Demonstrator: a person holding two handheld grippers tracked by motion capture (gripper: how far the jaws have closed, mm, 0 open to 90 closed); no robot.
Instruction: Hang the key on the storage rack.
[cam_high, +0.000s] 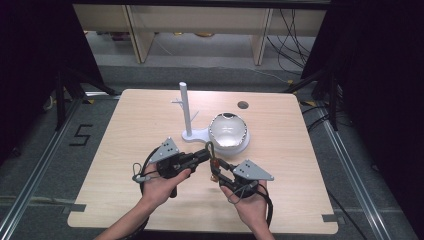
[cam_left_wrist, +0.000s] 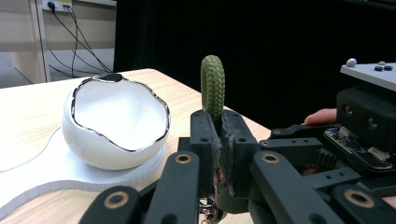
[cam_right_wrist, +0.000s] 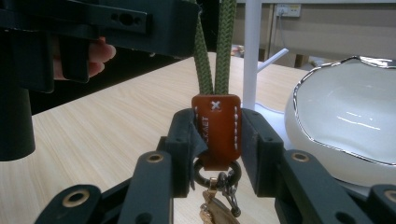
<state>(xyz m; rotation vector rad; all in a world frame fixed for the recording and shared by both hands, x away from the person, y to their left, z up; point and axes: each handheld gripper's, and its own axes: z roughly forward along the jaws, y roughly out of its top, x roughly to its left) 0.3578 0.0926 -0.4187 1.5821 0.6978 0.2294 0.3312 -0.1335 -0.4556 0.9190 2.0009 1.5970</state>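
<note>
Around: white bowl (cam_high: 228, 131) on a white stand base (cam_high: 239, 147), its peg post (cam_high: 184, 106) just beyond both grippers
Left gripper (cam_left_wrist: 215, 140): clamped on the green rope loop (cam_left_wrist: 213, 86)
Right gripper (cam_right_wrist: 217, 140): clamped on the brown leather tab (cam_right_wrist: 216, 128)
Keychain: stretched between the two grippers above the table (cam_high: 125, 150)
Right gripper view: key ring (cam_right_wrist: 215, 176) hanging under the tab

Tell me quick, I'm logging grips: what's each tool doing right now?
Left tool: closed on the green cord loop.
Right tool: closed on the leather tab of the same keychain.
</note>
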